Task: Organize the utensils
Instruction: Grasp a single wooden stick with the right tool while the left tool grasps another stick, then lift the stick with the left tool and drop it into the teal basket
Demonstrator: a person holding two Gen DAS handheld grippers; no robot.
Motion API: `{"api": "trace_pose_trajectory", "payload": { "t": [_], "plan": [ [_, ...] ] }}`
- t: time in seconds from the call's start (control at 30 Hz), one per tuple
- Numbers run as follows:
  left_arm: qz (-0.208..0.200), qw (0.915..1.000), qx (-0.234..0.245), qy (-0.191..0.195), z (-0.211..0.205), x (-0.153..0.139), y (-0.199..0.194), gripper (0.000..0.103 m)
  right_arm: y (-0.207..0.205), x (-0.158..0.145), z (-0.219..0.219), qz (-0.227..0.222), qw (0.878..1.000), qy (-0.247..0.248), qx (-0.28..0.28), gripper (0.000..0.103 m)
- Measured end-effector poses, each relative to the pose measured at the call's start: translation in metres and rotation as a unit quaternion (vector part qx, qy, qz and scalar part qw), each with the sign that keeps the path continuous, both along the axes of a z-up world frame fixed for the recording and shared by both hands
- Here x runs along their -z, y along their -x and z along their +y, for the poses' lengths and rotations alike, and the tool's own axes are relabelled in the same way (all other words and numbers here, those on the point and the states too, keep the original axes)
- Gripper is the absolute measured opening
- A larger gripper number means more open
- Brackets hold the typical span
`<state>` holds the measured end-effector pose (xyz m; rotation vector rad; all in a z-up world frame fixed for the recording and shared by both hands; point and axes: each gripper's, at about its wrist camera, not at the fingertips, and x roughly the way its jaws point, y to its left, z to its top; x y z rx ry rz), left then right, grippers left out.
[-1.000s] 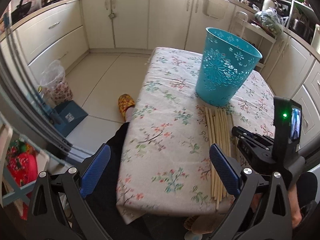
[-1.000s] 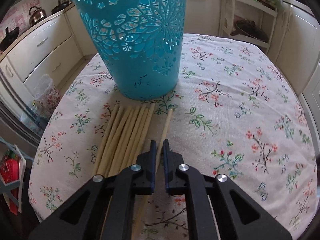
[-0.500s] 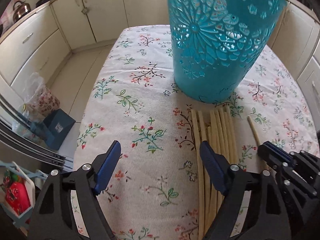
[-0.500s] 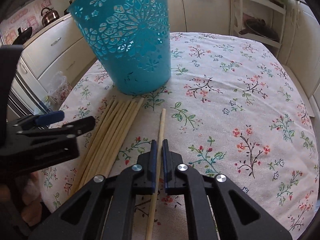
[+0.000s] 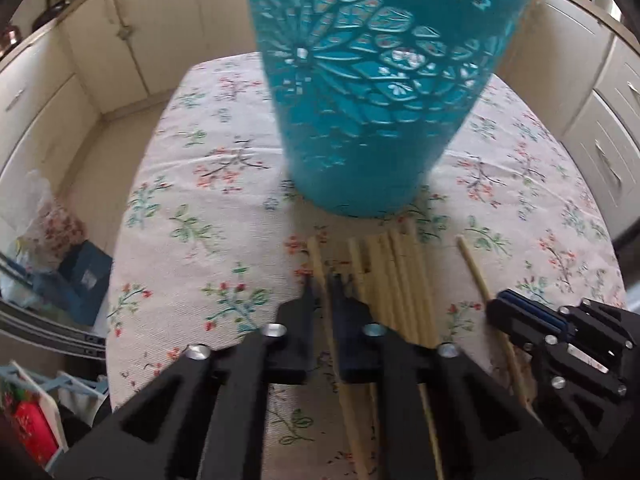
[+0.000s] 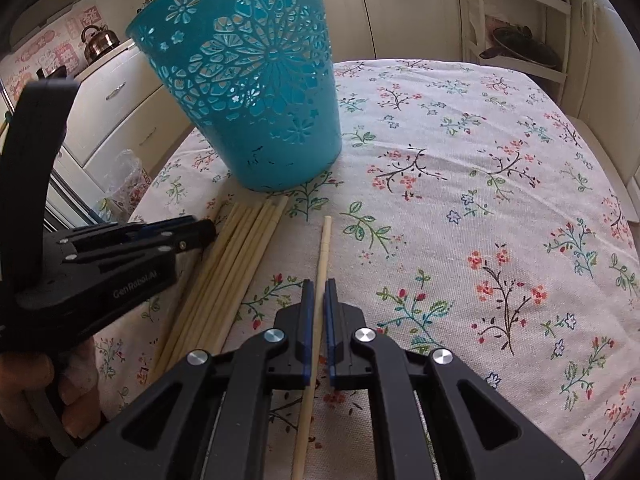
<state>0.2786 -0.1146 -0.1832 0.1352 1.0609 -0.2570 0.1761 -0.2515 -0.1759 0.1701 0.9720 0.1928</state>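
Note:
A teal cut-out basket point(image 5: 372, 100) point(image 6: 256, 100) stands upright on the floral tablecloth point(image 6: 480, 200). Just in front of it lies a bundle of pale wooden chopsticks point(image 5: 400, 280) point(image 6: 236, 256). My left gripper point(image 5: 322, 280) is shut on the leftmost chopstick point(image 5: 316, 256) of that bundle, which runs between its fingers. In the right wrist view the left gripper point(image 6: 208, 234) reaches in from the left. My right gripper point(image 6: 316, 282) is shut on a single chopstick point(image 6: 325, 248) that lies apart, to the right of the bundle. The left wrist view shows the right gripper point(image 5: 504, 300) at the lower right.
Cream kitchen cabinets surround the table. A kettle point(image 6: 98, 42) sits on the far counter and a shelf rack with a pan point(image 6: 520, 44) stands at the back right. A plastic bag point(image 5: 40, 216) lies on the floor left of the table. A person's hand point(image 6: 24, 392) holds the left gripper.
My left gripper came in over the table toward the basket and dropped to the bundle. Its jaws went from wide apart to shut around the leftmost chopstick. The right gripper kept its chopstick.

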Motion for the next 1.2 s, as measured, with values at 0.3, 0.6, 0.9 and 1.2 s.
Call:
{"api": "trace_pose_trajectory", "payload": {
  "t": [0.3,0.6,0.9,1.2],
  "plan": [
    [-0.061,0.9913,-0.037,0.111,0.070,-0.069,0.003,0.005,0.001,0.001,0.000,-0.004,1.000,0.000,0.003,0.006],
    [-0.265,0.9390,-0.030,0.218,0.078,-0.211,-0.006,0.005,0.000,0.001,-0.001,-0.007,1.000,-0.004,0.005,0.006],
    [-0.333,0.9134,-0.093,0.215,0.018,-0.213,-0.077,0.005,-0.001,0.003,-0.003,-0.011,1.000,-0.014,0.005,0.006],
    [-0.303,0.9307,-0.095,0.181,0.006,-0.173,-0.100,0.005,-0.004,0.003,-0.004,-0.010,1.000,-0.020,0.003,0.006]
  ]
}}
